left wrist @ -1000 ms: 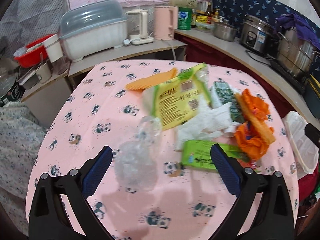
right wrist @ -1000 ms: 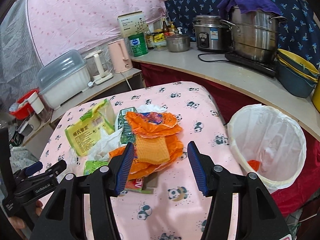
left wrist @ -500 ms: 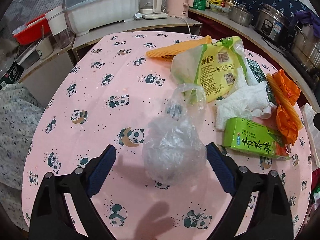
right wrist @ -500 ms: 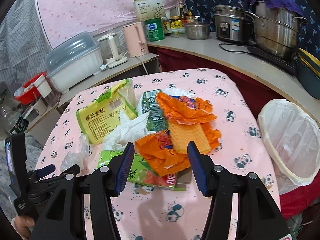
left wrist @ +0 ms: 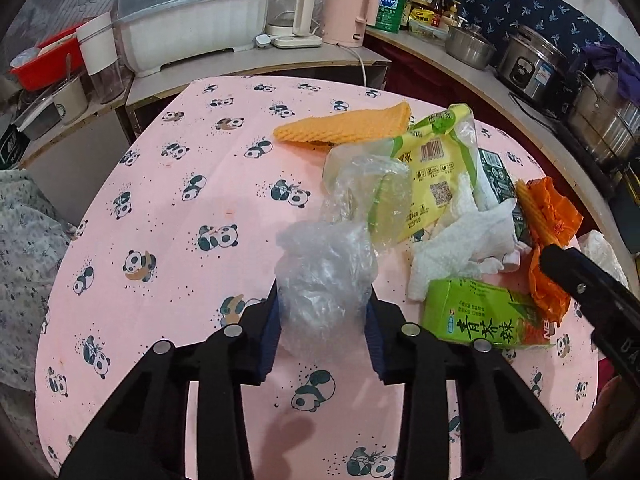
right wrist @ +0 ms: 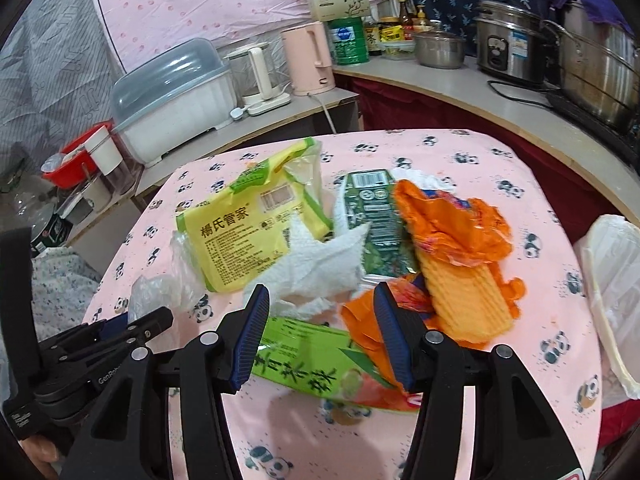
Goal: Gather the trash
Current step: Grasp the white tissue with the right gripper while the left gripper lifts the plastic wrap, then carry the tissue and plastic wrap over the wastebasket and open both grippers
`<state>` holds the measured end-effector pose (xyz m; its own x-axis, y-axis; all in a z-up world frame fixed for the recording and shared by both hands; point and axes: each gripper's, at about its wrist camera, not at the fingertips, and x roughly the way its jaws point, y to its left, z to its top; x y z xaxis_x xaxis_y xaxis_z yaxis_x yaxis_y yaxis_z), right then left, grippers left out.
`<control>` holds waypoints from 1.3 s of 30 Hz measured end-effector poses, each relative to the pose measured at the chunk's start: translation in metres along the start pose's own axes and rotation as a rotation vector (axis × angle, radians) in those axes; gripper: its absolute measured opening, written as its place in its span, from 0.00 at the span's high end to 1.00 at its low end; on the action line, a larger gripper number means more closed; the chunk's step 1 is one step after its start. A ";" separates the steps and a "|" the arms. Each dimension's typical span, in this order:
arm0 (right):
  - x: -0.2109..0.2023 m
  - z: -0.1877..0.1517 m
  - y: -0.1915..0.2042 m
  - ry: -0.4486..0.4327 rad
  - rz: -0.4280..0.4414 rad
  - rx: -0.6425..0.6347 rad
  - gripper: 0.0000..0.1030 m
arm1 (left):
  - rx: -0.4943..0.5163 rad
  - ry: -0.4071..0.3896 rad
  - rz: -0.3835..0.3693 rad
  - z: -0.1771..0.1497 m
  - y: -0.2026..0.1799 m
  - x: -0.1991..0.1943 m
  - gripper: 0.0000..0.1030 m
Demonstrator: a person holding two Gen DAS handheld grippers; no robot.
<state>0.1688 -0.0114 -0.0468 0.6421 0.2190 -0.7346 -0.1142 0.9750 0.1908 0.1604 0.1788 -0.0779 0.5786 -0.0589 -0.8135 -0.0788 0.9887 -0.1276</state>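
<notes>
The left tool (left wrist: 322, 320) has just closed on the crumpled clear plastic bag (left wrist: 326, 280) — first trash secured, likely — while the right tool (right wrist: 320, 334) hovers apart over the green carton (right wrist: 308, 364).

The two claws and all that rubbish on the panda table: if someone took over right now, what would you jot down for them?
Left claw: shut on the crumpled clear plastic bag, low over the table.
Right claw: open, holding nothing, above the green tea carton.
Pile on the table: yellow packet, white paper towel, dark green carton, orange wrappers, orange foam net.
Lined bin: past the table's right edge.
Done: clear bag gripped.
Left: bin it, then the rest.
</notes>
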 end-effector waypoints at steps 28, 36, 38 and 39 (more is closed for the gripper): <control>0.060 0.007 0.020 0.080 0.078 -0.007 0.95 | -0.014 -0.021 -0.019 0.017 -0.015 0.000 0.66; 0.007 0.026 0.011 -0.033 0.096 0.018 0.95 | 0.004 -0.087 -0.045 0.016 -0.034 -0.035 0.66; -0.008 0.030 0.007 -0.065 0.102 0.025 0.95 | 0.011 -0.107 -0.056 0.017 -0.040 -0.046 0.66; -0.016 0.032 0.005 -0.080 0.106 0.030 0.95 | 0.017 -0.118 -0.063 0.017 -0.043 -0.052 0.66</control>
<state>0.1828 -0.0114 -0.0134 0.6864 0.3162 -0.6549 -0.1632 0.9445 0.2849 0.1471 0.1412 -0.0205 0.6737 -0.1048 -0.7315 -0.0262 0.9859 -0.1654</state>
